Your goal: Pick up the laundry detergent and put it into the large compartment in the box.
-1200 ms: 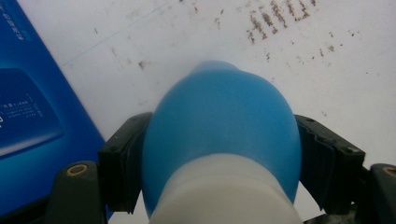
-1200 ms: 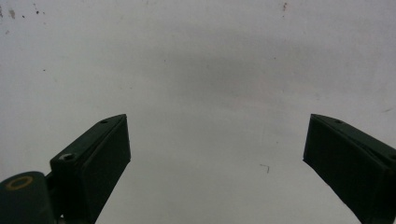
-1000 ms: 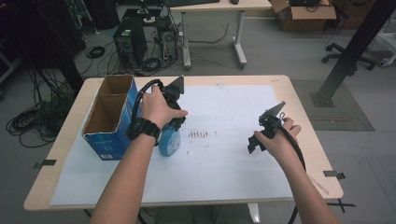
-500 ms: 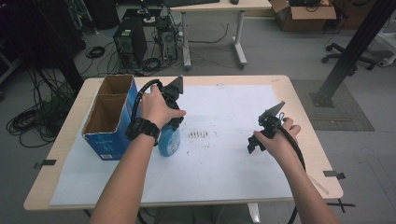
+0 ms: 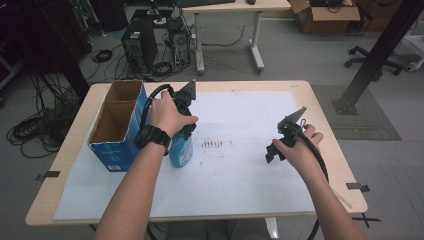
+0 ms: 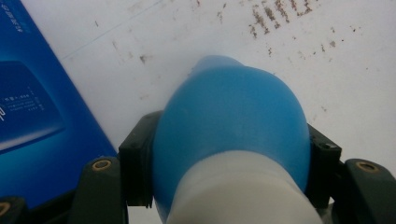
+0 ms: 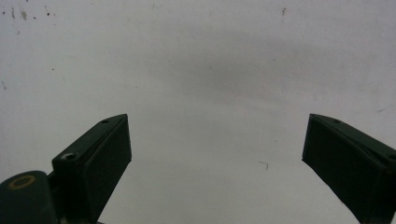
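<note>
Overhead, the left tool (image 5: 181,131) stands over a blue bottle (image 5: 181,150) beside a blue box (image 5: 117,127) on the desk (image 5: 240,185). Seen along the left tool, its jaws clamp the bottle's shoulders. Along the right tool (image 7: 217,156), jaws spread wide over bare white paper (image 7: 210,60).

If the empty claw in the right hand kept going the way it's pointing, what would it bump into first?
Most likely the white paper covering the table. The right gripper has its jaws spread wide with nothing between them, and bare paper lies ahead. How far off it is, I cannot tell.
</note>
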Demonstrator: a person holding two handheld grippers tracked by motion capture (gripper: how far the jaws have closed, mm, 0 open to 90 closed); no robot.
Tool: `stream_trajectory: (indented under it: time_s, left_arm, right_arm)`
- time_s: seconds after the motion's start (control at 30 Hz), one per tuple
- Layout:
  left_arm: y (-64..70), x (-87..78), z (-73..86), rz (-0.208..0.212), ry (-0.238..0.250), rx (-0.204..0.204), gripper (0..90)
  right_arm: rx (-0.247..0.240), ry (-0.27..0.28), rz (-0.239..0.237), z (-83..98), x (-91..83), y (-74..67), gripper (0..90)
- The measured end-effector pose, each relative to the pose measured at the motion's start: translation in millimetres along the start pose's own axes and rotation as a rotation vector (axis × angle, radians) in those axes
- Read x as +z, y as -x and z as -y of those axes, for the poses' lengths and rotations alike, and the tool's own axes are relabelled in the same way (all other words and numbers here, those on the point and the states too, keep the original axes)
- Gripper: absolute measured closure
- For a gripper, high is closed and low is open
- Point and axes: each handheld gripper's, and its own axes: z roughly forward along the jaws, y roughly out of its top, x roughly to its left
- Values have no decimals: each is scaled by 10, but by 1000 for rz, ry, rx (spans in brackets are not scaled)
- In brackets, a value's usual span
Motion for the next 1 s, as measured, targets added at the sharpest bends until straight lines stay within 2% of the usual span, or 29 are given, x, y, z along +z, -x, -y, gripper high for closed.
stream_trajectory:
  time_s: [0.37,0.53,1.0]
  left_arm:
    - [13,-258,-32,-8,7,2,370]
    - [12,-480,-49,7,21,0,371]
    - [1,-1090,-65,-15,53,-23,372]
  right_arm:
    - [4,5,-3,8,-18,21,82]
    - [4,7,-6,4,-30,27,83]
    - [10,27,-10,-5,-137,22,83]
